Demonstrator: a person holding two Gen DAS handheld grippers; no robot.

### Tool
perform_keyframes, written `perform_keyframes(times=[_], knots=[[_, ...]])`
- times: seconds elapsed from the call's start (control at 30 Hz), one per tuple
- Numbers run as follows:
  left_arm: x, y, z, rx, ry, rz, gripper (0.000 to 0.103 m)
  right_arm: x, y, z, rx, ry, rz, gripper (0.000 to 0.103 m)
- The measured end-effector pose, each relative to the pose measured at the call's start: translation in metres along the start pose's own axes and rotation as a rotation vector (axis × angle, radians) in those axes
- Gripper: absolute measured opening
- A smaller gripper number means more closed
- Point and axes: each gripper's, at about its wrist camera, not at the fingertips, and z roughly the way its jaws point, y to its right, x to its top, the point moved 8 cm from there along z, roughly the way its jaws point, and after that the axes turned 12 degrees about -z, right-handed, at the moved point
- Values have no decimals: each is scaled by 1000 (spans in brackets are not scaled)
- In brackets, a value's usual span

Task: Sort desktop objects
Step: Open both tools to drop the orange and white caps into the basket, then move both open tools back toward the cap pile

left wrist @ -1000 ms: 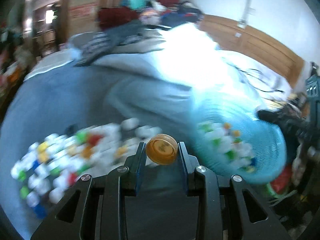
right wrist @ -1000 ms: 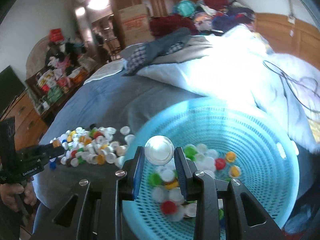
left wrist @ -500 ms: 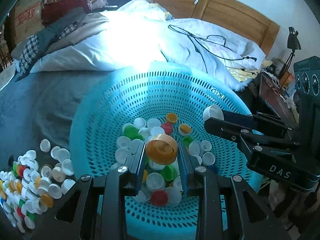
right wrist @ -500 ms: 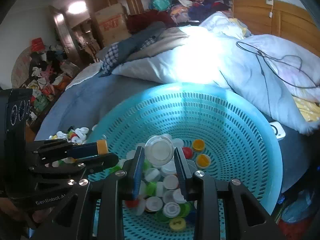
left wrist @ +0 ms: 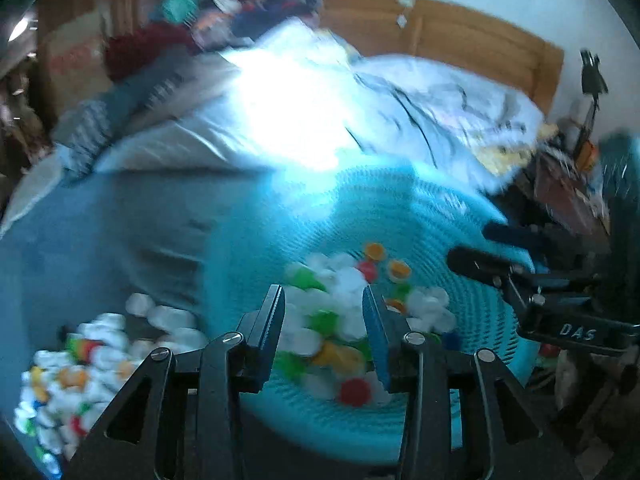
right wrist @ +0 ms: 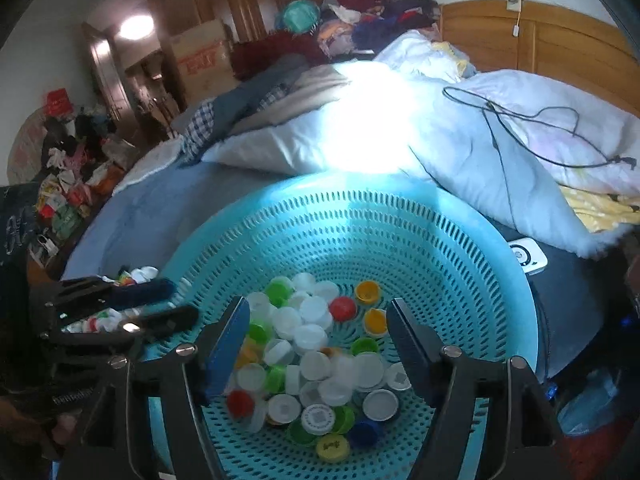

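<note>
The turquoise basket [right wrist: 460, 240] fills the lower middle of the right wrist frame, its rim bare all round, bottle caps [right wrist: 316, 344] pooled at the bottom. "DAS" reads on the right claw [left wrist: 472, 248] at the left view's right edge. Both claws, left claw [left wrist: 324, 308] too, are opening, with nothing between the fingers. Loose caps [left wrist: 92, 356] lie lower left on the bed.

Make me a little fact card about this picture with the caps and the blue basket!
Basket: turquoise basket with holes, on the bed
In basket: bottle caps, mostly white
Outside basket: loose cap pile on the blue sheet
Left gripper: jaws opening, nothing between them
Right gripper: jaws opening, nothing held, over the basket
</note>
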Motion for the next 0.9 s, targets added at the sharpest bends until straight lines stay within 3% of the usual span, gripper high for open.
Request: perform_keyframes(times=[0.03, 0.17, 0.23, 0.3, 0.37, 0.47, 0.6, 0.73, 0.9], knots=[[7, -12, -13, 26, 34, -1, 35, 2, -6, -3, 8, 11, -9, 77], [70, -89, -123, 178, 299, -44, 35, 10, -32, -13, 53, 45, -39, 80], [104, -142, -199, 285, 483, -124, 47, 14, -45, -16, 74, 55, -62, 81], [117, -189, -264, 384, 638, -221, 79, 20, -56, -21, 84, 69, -90, 83], [114, -237, -326, 453, 760, -304, 80, 26, -62, -28, 86, 94, -109, 88], [93, -285, -349, 547, 746, -333, 80, 33, -72, -35, 77, 118, -138, 93], [49, -320, -315, 603, 613, -331, 80, 35, -93, -34, 101, 119, -161, 93], [-11, -344, -247, 567, 421, -400, 80, 25, -122, -20, 143, 76, -208, 94], [-53, -325, -193, 521, 293, -461, 80, -1, -164, -7, 205, 18, -292, 95]])
